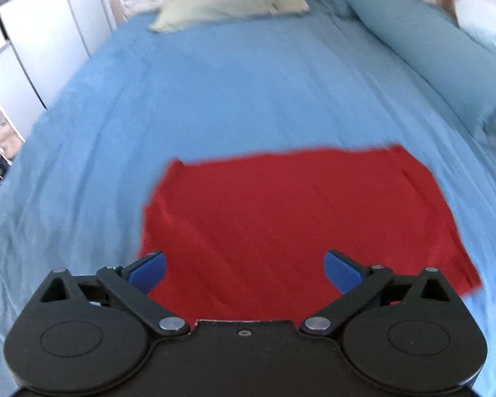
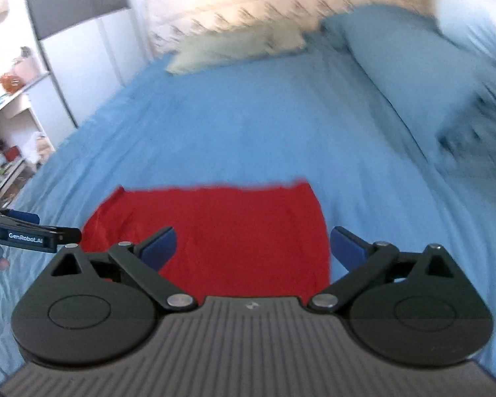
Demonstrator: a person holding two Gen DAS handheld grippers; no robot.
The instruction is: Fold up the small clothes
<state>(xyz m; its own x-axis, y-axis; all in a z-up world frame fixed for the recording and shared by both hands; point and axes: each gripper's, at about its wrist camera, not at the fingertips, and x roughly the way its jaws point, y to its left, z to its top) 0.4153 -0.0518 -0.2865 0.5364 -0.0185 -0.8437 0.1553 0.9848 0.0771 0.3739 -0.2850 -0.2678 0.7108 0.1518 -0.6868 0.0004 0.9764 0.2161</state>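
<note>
Red cloth [image 1: 301, 218] lies flat on blue bed [image 1: 248, 92], lower-centre frame, rough rectangle, faint creases. Left tongs [image 1: 244, 269] and right tongs [image 2: 253, 248] both spread wide, holding nothing.

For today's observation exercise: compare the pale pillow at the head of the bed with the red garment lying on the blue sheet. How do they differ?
The pale pillow is greenish-cream, while the red garment is bright red. The pillow is puffy and lies at the far end of the bed by the wall; the garment lies flat at the near end, just ahead of the open left gripper and the open right gripper. Both rest on the blue sheet, and neither is gripped.
</note>
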